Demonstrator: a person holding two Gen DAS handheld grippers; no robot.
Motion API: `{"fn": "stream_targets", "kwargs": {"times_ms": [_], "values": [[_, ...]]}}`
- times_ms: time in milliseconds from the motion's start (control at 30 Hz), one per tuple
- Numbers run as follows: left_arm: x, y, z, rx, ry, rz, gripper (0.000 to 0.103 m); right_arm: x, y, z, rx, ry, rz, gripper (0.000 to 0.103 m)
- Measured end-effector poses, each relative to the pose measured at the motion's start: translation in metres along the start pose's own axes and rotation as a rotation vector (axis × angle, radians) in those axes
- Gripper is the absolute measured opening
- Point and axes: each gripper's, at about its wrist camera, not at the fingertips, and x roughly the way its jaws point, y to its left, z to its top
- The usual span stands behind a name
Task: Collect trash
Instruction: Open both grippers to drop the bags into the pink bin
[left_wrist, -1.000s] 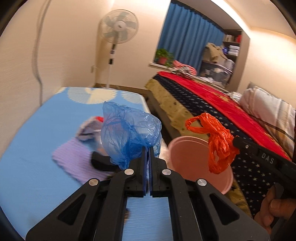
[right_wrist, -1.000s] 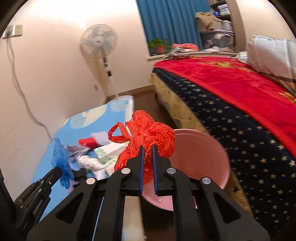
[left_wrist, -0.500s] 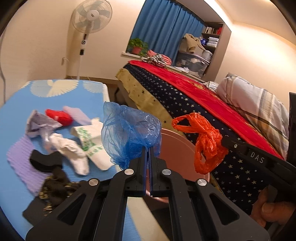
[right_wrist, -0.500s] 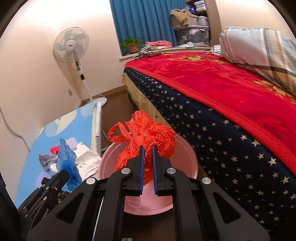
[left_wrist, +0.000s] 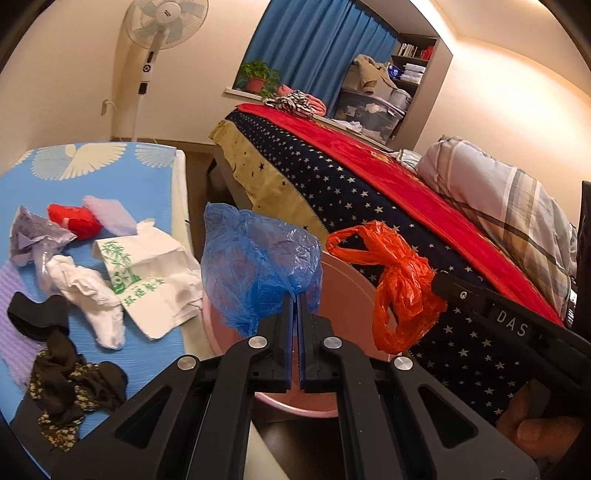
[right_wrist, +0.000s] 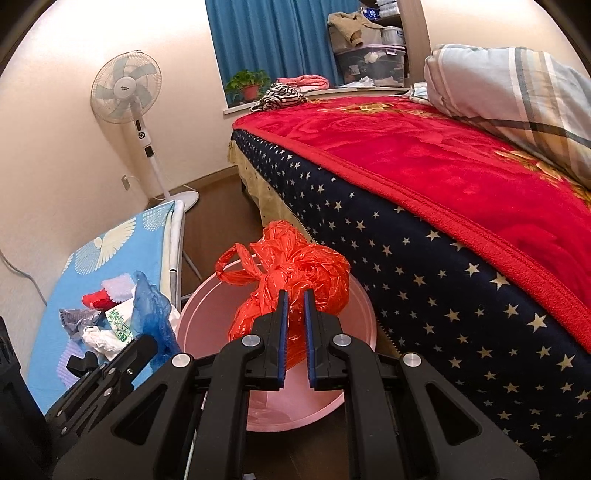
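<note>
My left gripper (left_wrist: 295, 301) is shut on a crumpled blue plastic bag (left_wrist: 258, 266) and holds it over the near rim of a pink bin (left_wrist: 343, 280). My right gripper (right_wrist: 294, 297) holds a crumpled orange plastic bag (right_wrist: 295, 266) above the pink bin (right_wrist: 207, 314); its jaws stand slightly apart with the bag between them. The orange bag (left_wrist: 399, 284) and the blue bag (right_wrist: 151, 310) each show in the other wrist view too. The bin stands on the floor between a blue table and a bed.
The blue table (left_wrist: 74, 162) at left carries white wrappers (left_wrist: 147, 266), a red item (left_wrist: 74, 221), crumpled grey plastic (left_wrist: 33, 236) and dark cloth (left_wrist: 66, 384). A bed with a red blanket (right_wrist: 424, 155) fills the right. A standing fan (right_wrist: 127, 96) is by the wall.
Both grippers have swung right, from over the table to above the pink bin, each carrying its bag. The right gripper's jaws have parted a little.
</note>
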Motion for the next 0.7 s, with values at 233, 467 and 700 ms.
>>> {"fn": "stream_targets", "kwargs": {"times_ms": [233,467,700], "values": [[0.010,-0.004,-0.001,-0.005,0.028,-0.051,0.013,-0.002,-0.007,0.000,0.030,-0.004,-0.018,0.017],[0.004,0.009,-0.004,-0.054,0.023,-0.022,0.048,-0.009,-0.009,0.002,0.055,-0.033,-0.039,0.060],[-0.022,0.021,-0.006,-0.043,-0.009,0.047,0.047,-0.016,-0.002,-0.004,0.063,-0.040,0.006,0.060]]}}
